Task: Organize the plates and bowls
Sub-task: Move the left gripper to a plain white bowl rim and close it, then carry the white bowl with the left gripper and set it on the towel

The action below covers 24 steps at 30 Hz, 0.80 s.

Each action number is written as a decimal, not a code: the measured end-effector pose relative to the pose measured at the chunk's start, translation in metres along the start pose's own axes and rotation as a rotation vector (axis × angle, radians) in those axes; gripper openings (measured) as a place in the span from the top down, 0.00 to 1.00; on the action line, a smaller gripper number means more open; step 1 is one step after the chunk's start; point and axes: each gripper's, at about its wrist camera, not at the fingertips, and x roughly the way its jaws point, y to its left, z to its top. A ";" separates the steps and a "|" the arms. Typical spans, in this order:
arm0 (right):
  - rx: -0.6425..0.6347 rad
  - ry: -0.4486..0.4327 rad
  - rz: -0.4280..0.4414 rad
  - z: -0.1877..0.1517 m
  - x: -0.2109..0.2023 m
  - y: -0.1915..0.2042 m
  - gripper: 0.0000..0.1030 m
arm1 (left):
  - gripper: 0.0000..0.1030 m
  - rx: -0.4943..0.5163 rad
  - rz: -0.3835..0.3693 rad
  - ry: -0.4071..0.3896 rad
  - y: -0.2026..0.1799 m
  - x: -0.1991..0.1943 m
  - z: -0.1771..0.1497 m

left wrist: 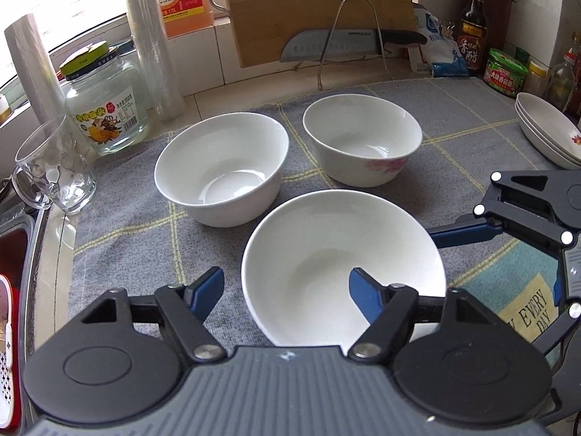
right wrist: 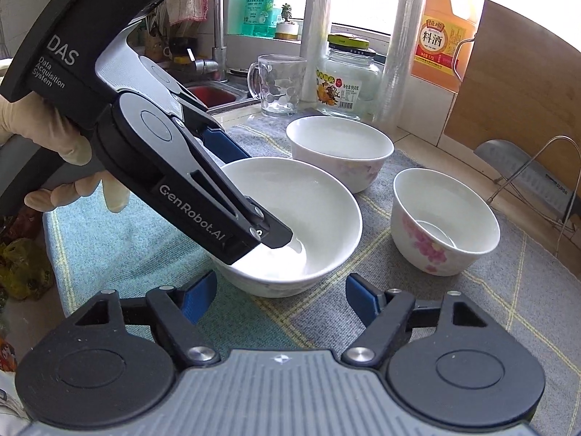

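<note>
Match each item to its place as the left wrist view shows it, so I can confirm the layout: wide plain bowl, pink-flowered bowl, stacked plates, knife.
Items:
1. wide plain bowl
2. pink-flowered bowl
3. stacked plates
4. knife

Places:
A. resting across the wire rack, against the cutting board
B. nearest the camera, one finger of the left hand-held gripper inside it
C. far right edge of the view
D. back right of the three bowls on the cloth

Pairs: 1-B, 2-D, 3-C, 4-A
</note>
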 end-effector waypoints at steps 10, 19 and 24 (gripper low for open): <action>-0.023 -0.011 0.012 0.005 0.004 0.001 0.24 | 0.41 0.002 -0.057 0.012 0.001 0.005 0.004; -0.014 -0.002 -0.006 0.007 -0.002 0.001 0.25 | 0.41 0.006 -0.061 0.009 -0.002 -0.001 0.006; 0.003 -0.006 -0.004 0.004 -0.018 -0.003 0.25 | 0.41 0.019 -0.082 -0.006 -0.011 -0.008 0.008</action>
